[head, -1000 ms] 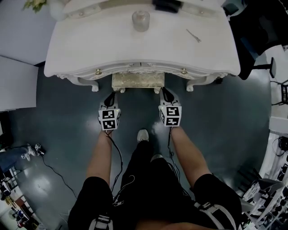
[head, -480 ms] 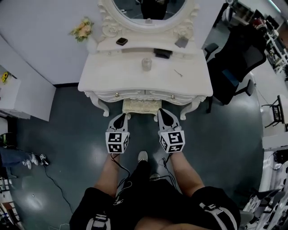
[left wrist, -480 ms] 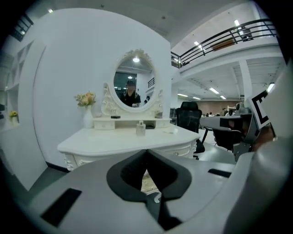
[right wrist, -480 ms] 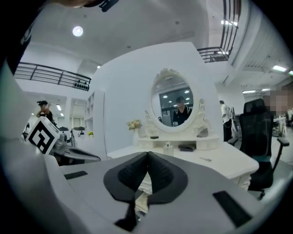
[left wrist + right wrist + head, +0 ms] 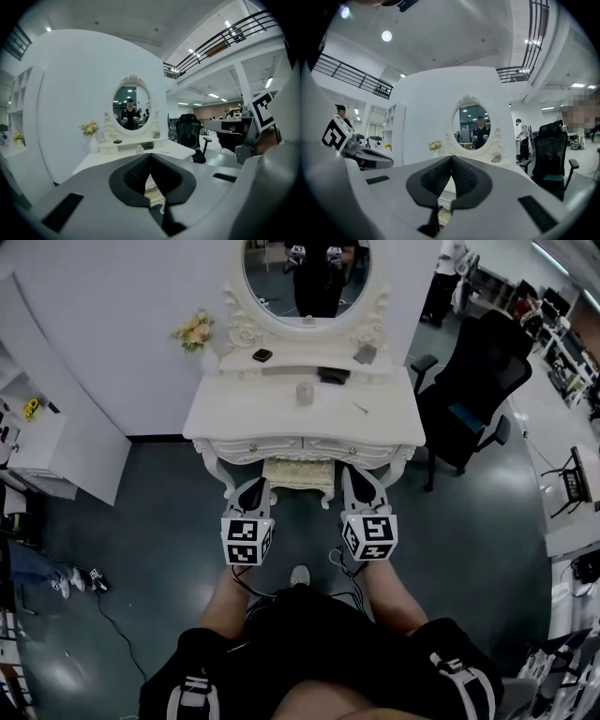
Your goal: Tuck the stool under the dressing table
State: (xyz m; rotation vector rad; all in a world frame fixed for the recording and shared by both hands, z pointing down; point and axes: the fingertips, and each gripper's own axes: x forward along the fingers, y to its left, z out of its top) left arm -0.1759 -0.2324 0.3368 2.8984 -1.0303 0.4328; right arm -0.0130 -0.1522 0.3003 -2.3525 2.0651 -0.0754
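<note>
The white dressing table (image 5: 375, 423) stands against the wall under an oval mirror (image 5: 307, 277). The cream stool (image 5: 300, 474) sits tucked between the table's legs, only its front edge showing. My left gripper (image 5: 253, 487) and right gripper (image 5: 358, 480) are held up side by side in front of the table, apart from the stool. Both point toward the table. In the left gripper view the left gripper (image 5: 150, 158) has its jaws pressed together with nothing between them. The right gripper (image 5: 451, 160) looks the same in its own view.
A black office chair (image 5: 478, 381) stands right of the table. A white cabinet (image 5: 47, 446) is at the left and a cable (image 5: 103, 606) lies on the dark floor. On the tabletop are a jar (image 5: 304, 393), flowers (image 5: 194, 331) and small items.
The person has stood up, so the table and stool look smaller and farther. Both grippers rose from beside the stool to chest height.
</note>
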